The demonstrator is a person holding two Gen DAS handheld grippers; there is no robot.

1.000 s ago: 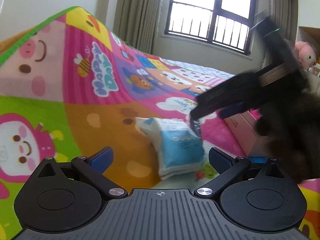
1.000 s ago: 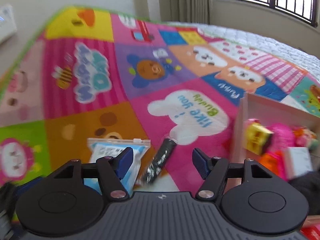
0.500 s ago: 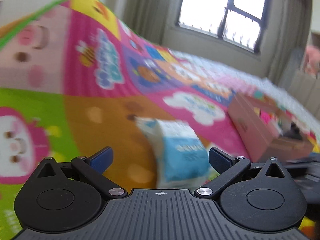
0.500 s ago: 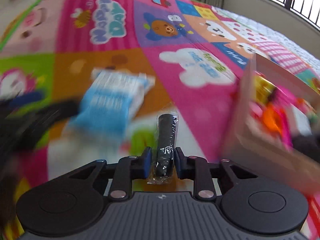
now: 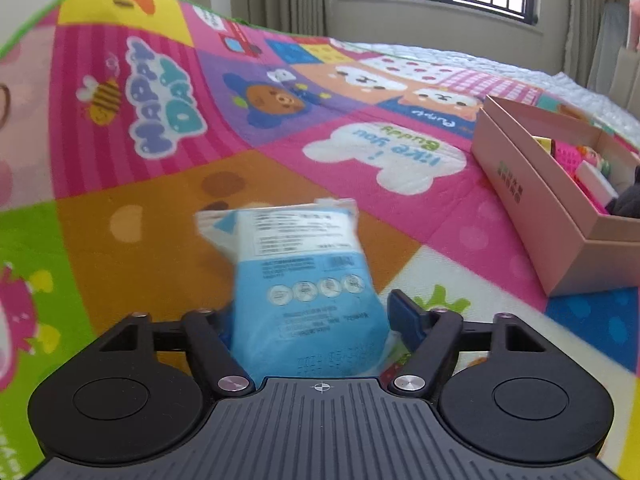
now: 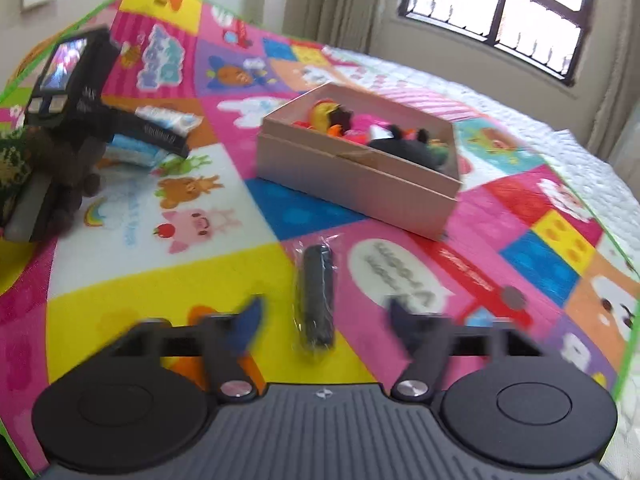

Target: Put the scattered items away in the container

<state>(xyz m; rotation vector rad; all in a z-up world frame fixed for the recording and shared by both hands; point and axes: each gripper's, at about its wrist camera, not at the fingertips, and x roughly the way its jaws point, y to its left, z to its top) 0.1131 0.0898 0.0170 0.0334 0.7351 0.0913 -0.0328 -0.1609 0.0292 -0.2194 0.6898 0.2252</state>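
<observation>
Play mat: soft padded sheet, glossy, patchwork of bright cartoon squares, green edge; it is lying flat and bearing everything listed below.

Box: rectangular pink cardboard, matte, open-topped, low walls. It is sitting on the mat and holding a heap of mixed toys, among them a dark plush piece.

Pouch: flat, pillowy plastic pack, white above and blue below, fine print and round icons. It is lying on the mat left of the box, well apart from it.

Left gripper: black arms, blue pads. Its jaws are closing with the pouch between them; the left pad is hiding behind the pack, so contact cannot be told.

Tube: slim black cylinder in crinkled clear wrap, lying on the mat in front of the box, near it but outside it.

Right gripper: jaws are opening, blurred, standing clear on either side of the tube and gripping nothing.
</observation>
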